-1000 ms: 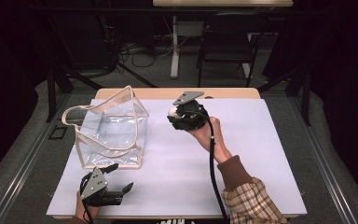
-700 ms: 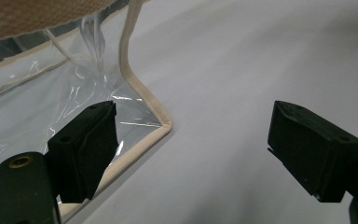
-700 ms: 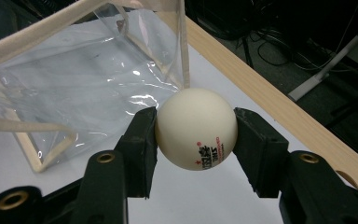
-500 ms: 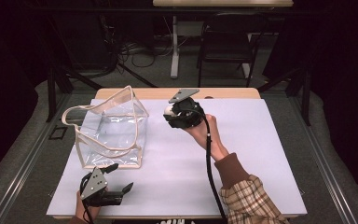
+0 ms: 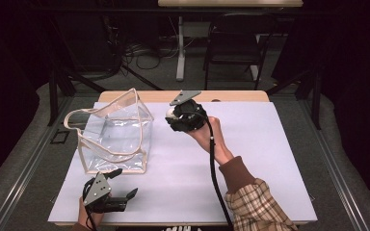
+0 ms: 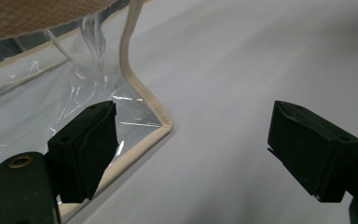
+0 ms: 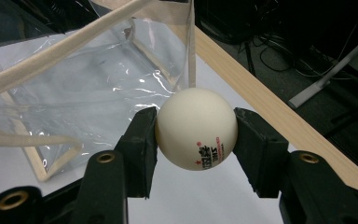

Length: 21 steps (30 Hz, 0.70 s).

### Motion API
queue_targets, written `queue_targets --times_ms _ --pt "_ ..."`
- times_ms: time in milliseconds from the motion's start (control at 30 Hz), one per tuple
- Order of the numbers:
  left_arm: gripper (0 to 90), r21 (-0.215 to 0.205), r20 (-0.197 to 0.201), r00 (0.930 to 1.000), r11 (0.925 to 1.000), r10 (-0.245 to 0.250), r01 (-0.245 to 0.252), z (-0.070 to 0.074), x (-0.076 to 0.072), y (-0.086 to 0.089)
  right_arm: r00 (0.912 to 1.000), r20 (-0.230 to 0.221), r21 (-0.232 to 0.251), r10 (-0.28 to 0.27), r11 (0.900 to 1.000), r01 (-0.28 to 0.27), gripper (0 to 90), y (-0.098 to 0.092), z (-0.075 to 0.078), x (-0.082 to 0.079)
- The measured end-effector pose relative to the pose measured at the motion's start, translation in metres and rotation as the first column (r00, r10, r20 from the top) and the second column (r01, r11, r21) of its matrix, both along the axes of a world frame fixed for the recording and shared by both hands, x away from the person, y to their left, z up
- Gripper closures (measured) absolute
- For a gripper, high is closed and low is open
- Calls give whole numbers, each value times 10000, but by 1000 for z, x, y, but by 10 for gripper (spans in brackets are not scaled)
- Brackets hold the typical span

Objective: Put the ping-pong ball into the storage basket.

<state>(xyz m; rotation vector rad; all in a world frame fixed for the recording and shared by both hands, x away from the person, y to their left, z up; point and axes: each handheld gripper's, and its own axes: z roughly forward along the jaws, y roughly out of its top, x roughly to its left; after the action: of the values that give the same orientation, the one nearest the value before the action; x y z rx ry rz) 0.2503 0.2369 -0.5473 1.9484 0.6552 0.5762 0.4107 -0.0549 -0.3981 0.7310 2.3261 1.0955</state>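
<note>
The right claw [image 5: 172,115] has edged toward the clear bag [image 5: 113,134], clamping a round ball [image 7: 196,129]; left claw [image 6: 191,154] wide.

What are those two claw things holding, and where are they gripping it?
The right gripper clamps a white ball by its two opposite sides. The left gripper stands open, holding nothing, beside the clear bag.

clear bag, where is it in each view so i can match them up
High view: the clear bag stands left of centre on the table, upright with its mouth open.
Left gripper view: its lower corner with beige trim lies at the left, beside the left jaw.
Right gripper view: it spans the upper left, behind the held ball.
Shared landmark: the bag's beige edging.
</note>
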Motion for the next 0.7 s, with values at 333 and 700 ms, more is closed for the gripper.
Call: queue_targets --times_ms 333,700 --pt "160 1 19 10000 10000 -21 21 0 0 0 9999 58 32 155 9999 -156 507 7 5 0" --pt "160 -37 7 10000 10000 -31 31 0 0 0 9992 180 -179 370 9992 -367 507 18 9 -2"
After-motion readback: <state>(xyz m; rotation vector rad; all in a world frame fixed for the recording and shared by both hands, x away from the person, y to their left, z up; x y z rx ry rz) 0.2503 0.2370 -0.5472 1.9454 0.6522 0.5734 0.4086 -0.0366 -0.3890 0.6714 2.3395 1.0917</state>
